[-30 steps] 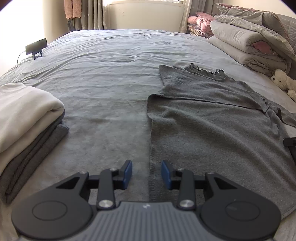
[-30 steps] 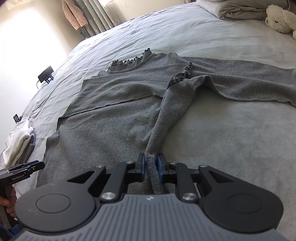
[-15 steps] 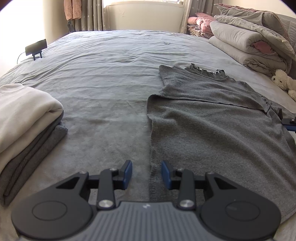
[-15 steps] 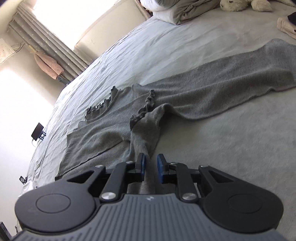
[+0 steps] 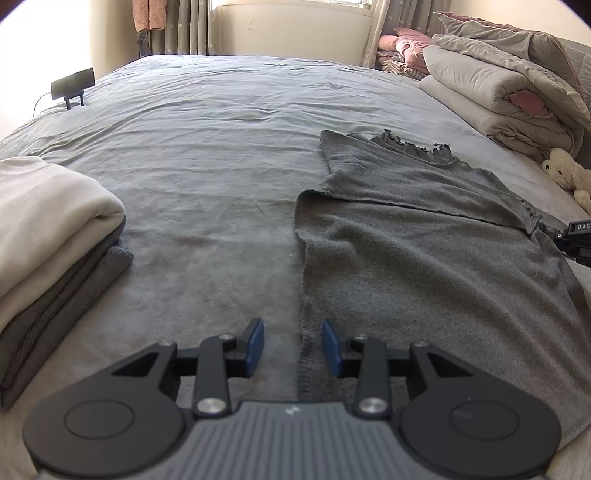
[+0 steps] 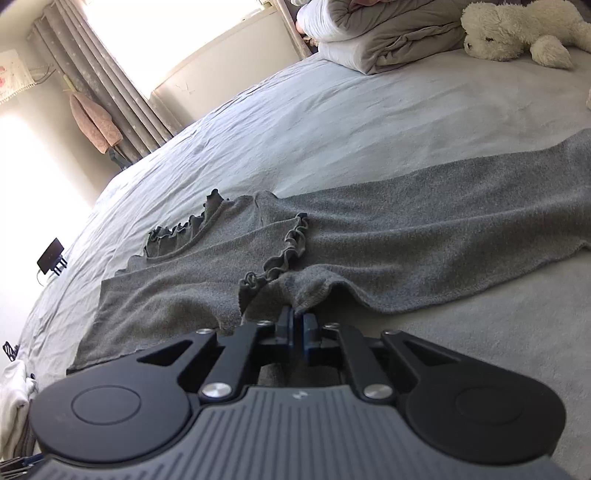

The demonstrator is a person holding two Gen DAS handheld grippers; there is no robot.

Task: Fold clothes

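We saw a big grey bed (image 5: 207, 155) that filled most of both views; on it, from the middle out to three o'clock in the left view, lay a grey top (image 5: 424, 266), spread flat with its frilly neck (image 5: 413, 147) up near one o'clock; one long sleeve (image 6: 461, 229) ran off toward three o'clock in the right view. At one o'clock in the left view we saw a pile of folded quilts (image 5: 491, 88) at the far side of the bed; at nine o'clock sat a stack of folded clothes (image 5: 48, 236), cream on top and grey under it, well apart from the top. A white soft toy (image 6: 517, 29) lay at one o'clock in the right view, near the quilts; a small black gadget on a stand (image 5: 72, 86) stood at ten o'clock in the left view, at the far edge of the bed.

Our left gripper (image 5: 293, 347) was at six o'clock, partly open, with a gap between its blue pads; the side edge of the top lay in that gap, but the pads did not press it. Our right gripper (image 6: 297, 325) had just been closing; its pads were pinched together on a bunched bit of the top beside the frilly cuff (image 6: 284, 254).
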